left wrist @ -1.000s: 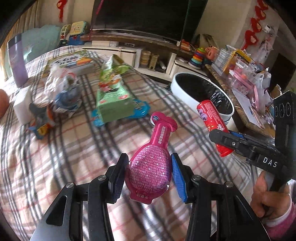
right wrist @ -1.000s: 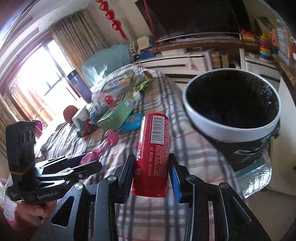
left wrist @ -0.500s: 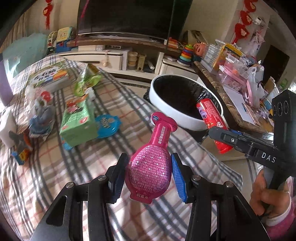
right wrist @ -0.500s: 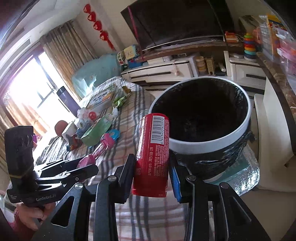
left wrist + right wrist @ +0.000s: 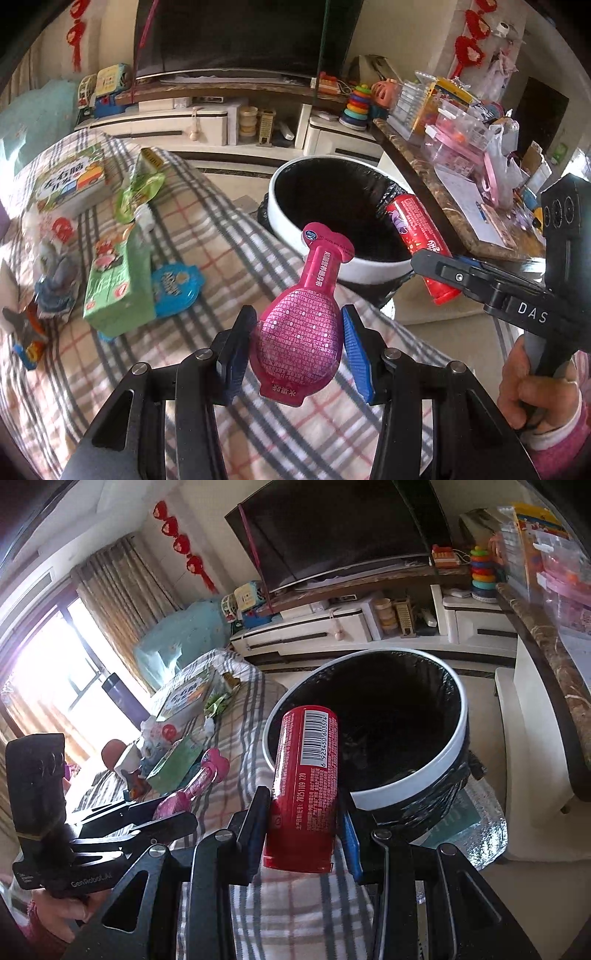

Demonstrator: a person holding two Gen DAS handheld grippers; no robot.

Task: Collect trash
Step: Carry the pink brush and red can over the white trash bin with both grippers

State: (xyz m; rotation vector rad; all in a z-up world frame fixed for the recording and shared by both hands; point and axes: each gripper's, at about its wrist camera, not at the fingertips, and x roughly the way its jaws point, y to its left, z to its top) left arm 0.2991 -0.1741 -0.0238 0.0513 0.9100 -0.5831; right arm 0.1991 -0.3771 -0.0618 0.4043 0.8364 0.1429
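My left gripper (image 5: 295, 339) is shut on a pink bottle-shaped pouch (image 5: 303, 325), held above the plaid cloth near the bin. My right gripper (image 5: 304, 827) is shut on a red cylindrical can (image 5: 304, 786), whose top reaches over the near rim of the white bin with a black liner (image 5: 454, 753). In the left wrist view the can (image 5: 417, 236) lies over the bin's right rim (image 5: 280, 229). In the right wrist view the pink pouch (image 5: 199, 779) shows at left in the left gripper (image 5: 162, 814).
More trash lies on the plaid cloth (image 5: 229, 236): a green pack (image 5: 118, 280), a blue wrapper (image 5: 173, 288), a green bag (image 5: 140, 188), a box (image 5: 70, 181). A TV cabinet (image 5: 221, 122) stands behind; a cluttered counter (image 5: 461, 166) is right of the bin.
Both grippers have moved toward the bin with their loads. The red can now reaches over the bin's rim; the bin looks nearer and larger in both views.
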